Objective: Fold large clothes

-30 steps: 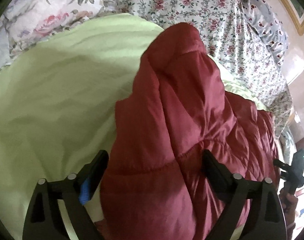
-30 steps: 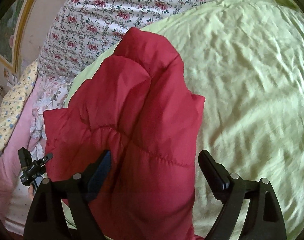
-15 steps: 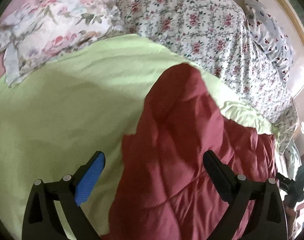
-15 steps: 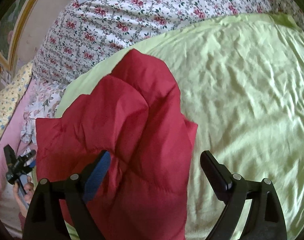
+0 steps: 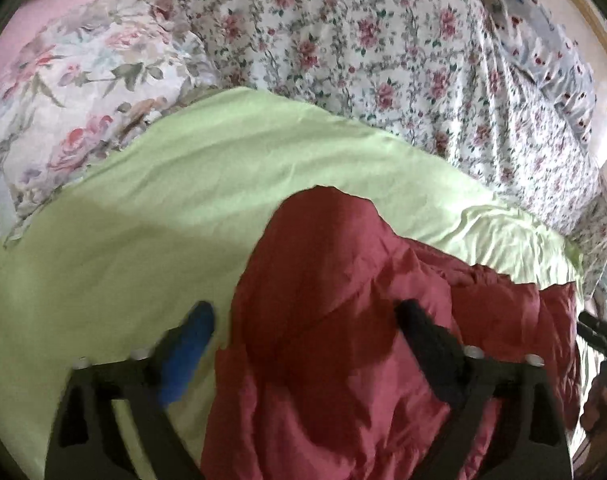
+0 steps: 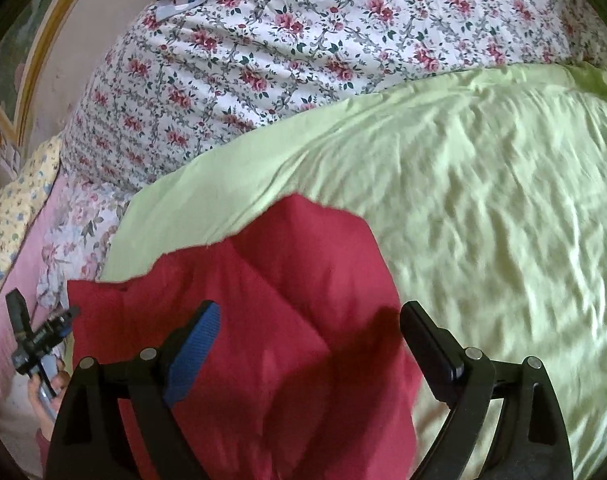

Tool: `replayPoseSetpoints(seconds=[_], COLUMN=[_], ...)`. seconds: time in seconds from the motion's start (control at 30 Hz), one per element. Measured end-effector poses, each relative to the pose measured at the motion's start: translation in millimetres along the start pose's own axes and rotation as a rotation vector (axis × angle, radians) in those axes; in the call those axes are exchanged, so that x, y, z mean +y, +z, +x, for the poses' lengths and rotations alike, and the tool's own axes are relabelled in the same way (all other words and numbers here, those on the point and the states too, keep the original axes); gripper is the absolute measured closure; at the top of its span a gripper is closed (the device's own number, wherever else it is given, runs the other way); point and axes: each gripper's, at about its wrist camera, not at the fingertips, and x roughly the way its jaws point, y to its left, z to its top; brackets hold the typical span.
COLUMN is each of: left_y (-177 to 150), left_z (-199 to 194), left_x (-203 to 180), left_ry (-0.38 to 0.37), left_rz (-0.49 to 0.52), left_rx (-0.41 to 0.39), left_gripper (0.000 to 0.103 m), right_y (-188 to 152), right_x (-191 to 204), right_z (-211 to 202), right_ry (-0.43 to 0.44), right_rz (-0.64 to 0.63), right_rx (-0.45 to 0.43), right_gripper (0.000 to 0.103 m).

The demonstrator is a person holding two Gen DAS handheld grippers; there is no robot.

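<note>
Left wrist view: red jacket (image 5: 343, 344) lies between spread hand-held gripper (image 5: 305, 320) fingers.

My bed is covered by a crumpled light green sheet (image 6: 483, 200). Beyond it lies a rose-patterned quilt (image 5: 383, 40), beside a floral pillow (image 5: 83, 92). A gold-framed picture (image 6: 27, 64) hangs on the pale wall (image 6: 99, 16).

Quilted jacket (image 5: 343, 340), dark red, padded, stitched in panels. Lies crumpled and partly doubled over on the light green bedsheet (image 5: 143, 240), at the sheet's near edge, one rounded end farthest up the sheet.
</note>
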Motion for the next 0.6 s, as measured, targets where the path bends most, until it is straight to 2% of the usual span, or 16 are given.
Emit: replayPoseSetpoints(seconds=[0.03,0.07,0.1,0.13,0.23,0.43,0.6], left_y=[3,4,5,6,12,27,40], left_z=[5,12,15,17,17,25,50], left_x=[-1,0,0,0,0,-8,-14], left_ry=[-0.007,-0.016,-0.018,-0.02,-0.025,-0.018,0.02], left_rz=[-0.005,-0.013,-0.017,-0.019,-0.024,-0.052,-0.054], left_rx=[0.02,0.045,0.051,0.053,0.033,0.012,0.014], left_gripper=[0.047,0.054,0.066,0.075,0.083,0.086,0.086], right_y=[3,5,5,5,3,11,23], right_x=[0,2,4,6,13,21,7], right_z=[6,10,13,15,8,-8,13], right_ry=[-0.003,-0.014,-0.036,-0.056,-0.063,-0.125,-0.177], right_rz=[-0.001,-0.006,-0.016,-0.023,-0.041,-0.043,-0.013], right_rx=[0.009,0.017,0.017,0.02,-0.014,-0.129,-0.139], right_gripper=[0.011,0.013,0.031,0.06,0.083,0.089,0.091])
